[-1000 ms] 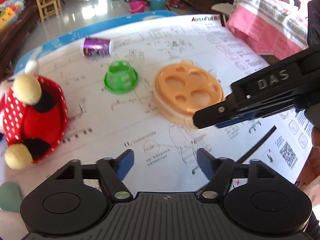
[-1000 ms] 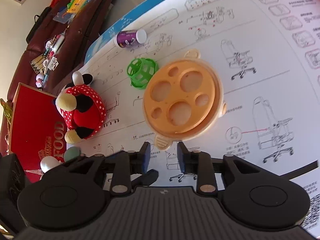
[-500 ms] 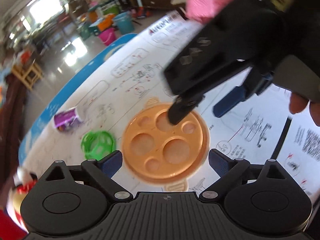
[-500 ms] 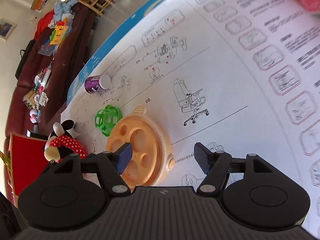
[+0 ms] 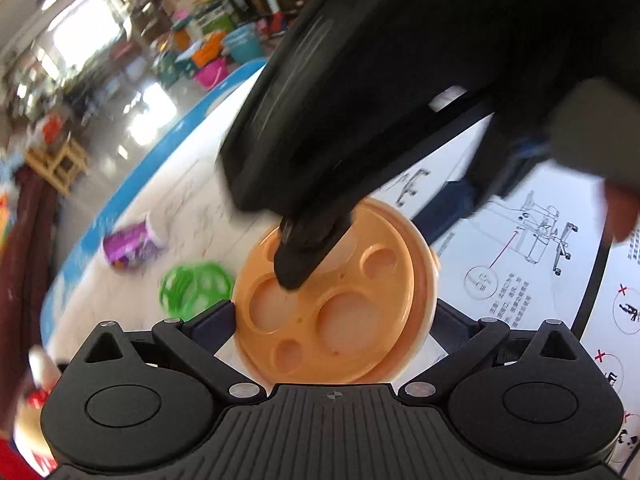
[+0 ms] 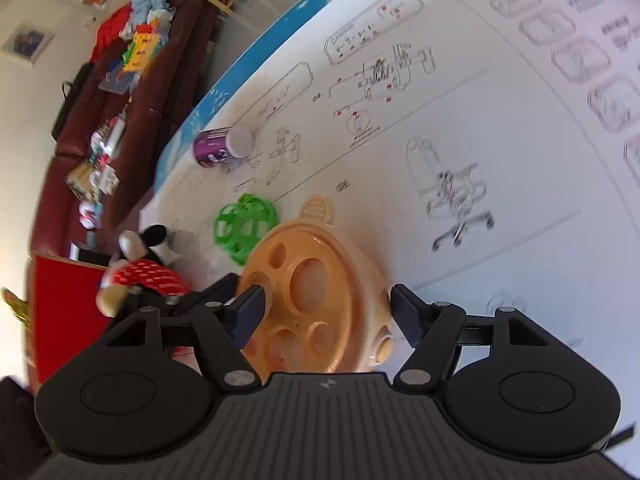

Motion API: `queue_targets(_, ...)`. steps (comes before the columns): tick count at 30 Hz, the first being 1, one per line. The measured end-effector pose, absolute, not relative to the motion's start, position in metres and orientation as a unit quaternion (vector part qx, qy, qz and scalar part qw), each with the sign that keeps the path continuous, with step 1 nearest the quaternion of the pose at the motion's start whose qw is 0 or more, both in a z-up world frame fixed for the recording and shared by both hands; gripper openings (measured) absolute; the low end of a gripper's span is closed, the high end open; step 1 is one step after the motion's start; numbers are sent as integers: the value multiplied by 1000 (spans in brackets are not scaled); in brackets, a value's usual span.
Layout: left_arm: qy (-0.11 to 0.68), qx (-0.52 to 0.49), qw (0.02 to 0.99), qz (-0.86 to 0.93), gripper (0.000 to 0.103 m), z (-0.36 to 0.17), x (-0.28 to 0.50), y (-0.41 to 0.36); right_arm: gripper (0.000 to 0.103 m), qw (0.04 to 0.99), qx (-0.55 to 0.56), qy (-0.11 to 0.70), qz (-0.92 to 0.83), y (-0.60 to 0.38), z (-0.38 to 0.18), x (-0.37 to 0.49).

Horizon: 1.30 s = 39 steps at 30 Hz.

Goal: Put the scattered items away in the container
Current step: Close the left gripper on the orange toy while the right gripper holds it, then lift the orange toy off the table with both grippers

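An orange round container with a holed lid (image 5: 336, 308) (image 6: 312, 312) sits on the printed white sheet. My left gripper (image 5: 334, 318) is open, its fingers on either side of the container. My right gripper (image 6: 328, 314) is open too, straddling the same container; in the left wrist view its body (image 5: 384, 80) looms over the lid, one fingertip (image 5: 296, 268) above a hole. A green lattice ball (image 5: 194, 286) (image 6: 244, 228), a purple can on its side (image 5: 132, 242) (image 6: 222, 146) and a red polka-dot plush (image 6: 140, 276) lie to the left.
The white instruction sheet (image 6: 440, 140) covers the table, with a blue border (image 6: 256, 56) at the far edge. A brown sofa with clutter (image 6: 120, 92) and a red box (image 6: 64, 304) stand beyond the left side.
Both grippers have closed in on the orange container and opened wider. The right gripper, shut a second ago, now straddles it, and its body fills the left wrist view.
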<state>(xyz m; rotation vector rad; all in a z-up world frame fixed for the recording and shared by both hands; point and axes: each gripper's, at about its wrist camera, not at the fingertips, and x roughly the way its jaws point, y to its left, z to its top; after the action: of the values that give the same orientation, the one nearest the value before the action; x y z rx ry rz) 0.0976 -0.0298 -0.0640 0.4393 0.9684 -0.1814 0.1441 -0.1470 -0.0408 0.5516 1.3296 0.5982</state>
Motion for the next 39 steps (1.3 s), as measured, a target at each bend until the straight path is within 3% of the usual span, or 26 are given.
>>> queue_targets(4, 473, 178, 860, -77, 97, -62, 88, -17, 75, 697, 260, 604, 287, -146, -30, 132)
queue_targets(28, 531, -68, 840, -93, 94, -47, 67, 49, 77, 685, 268, 605, 305, -122, -7, 108)
queue_targets(37, 525, -72, 842, -98, 92, -46, 65, 53, 78, 690, 235, 615, 301, -109, -13, 107)
queue_targets(39, 524, -52, 845, -95, 93, -46, 65, 46, 73, 701, 207, 616, 293, -101, -17, 108)
